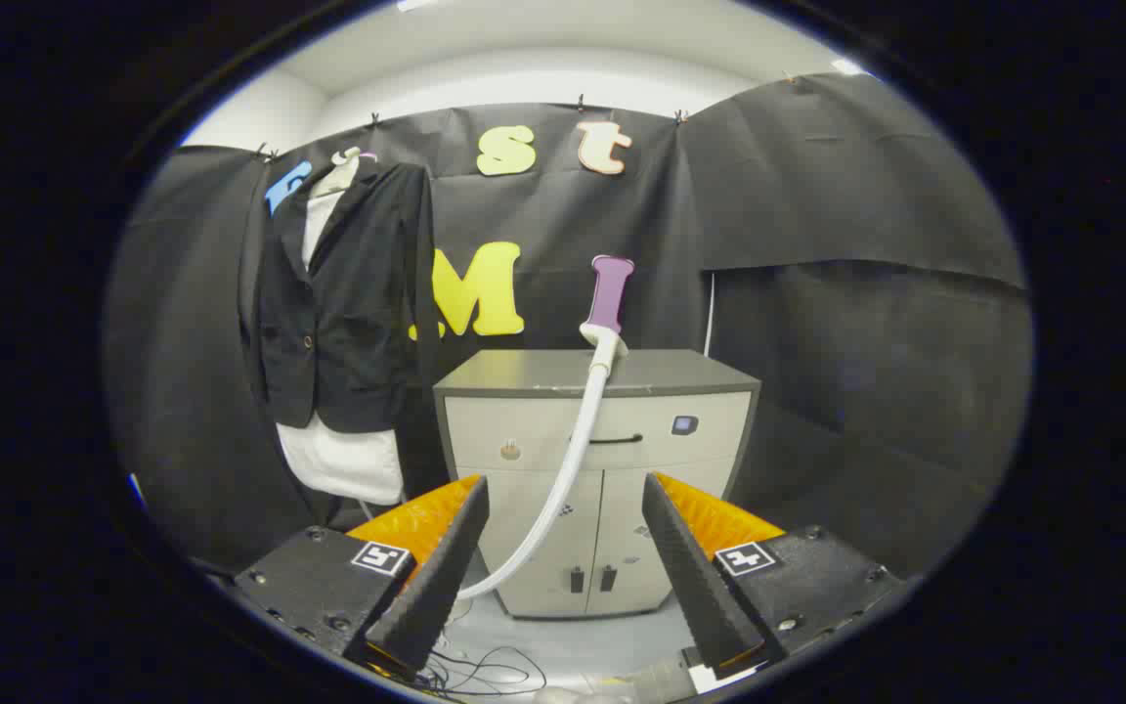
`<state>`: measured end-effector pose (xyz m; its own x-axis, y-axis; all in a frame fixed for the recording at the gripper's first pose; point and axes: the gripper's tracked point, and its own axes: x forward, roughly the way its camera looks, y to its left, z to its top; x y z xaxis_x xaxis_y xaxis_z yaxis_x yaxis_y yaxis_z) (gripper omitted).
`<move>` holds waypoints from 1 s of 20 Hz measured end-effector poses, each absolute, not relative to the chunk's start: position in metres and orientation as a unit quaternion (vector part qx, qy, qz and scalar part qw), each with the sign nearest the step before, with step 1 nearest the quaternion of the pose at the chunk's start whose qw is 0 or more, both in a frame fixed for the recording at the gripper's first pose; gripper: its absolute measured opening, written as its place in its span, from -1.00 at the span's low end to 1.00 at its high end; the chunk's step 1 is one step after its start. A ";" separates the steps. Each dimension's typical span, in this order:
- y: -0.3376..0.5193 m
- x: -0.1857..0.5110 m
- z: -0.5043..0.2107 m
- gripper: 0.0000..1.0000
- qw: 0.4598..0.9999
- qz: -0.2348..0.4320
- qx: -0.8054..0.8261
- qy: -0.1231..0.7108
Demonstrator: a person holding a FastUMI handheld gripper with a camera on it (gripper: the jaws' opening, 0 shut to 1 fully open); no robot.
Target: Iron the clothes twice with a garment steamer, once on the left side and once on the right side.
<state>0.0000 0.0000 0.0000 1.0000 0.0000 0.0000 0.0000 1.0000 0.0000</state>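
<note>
The tongs are spread wide and grip nothing, facing a grey cabinet. On its top stands the purple-handled garment steamer head, upright so the handle can be taken, its white hose trailing down the cabinet front. The black jacket over a white shirt hangs beside the cabinet, presenting its front for steaming.
</note>
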 end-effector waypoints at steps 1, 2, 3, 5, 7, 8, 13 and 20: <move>0.000 0.000 0.002 0.97 1.000 -0.001 0.000 -0.004; 0.000 0.000 0.005 0.97 1.000 0.000 -0.005 -0.008; -0.001 0.003 0.005 0.97 1.000 -0.001 -0.009 -0.010; -0.004 0.005 0.008 0.97 1.000 -0.005 -0.009 -0.013; -0.007 0.007 0.009 0.97 1.000 -0.008 -0.005 -0.013; -0.009 0.007 0.010 0.97 1.000 -0.010 -0.005 -0.014; -0.016 0.010 0.011 0.97 1.000 -0.011 -0.014 -0.013; -0.032 0.047 0.046 0.97 1.000 -0.015 -0.014 -0.005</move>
<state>0.0469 -0.0321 0.0459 0.9995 -0.0294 0.0113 0.0297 0.9992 -0.0284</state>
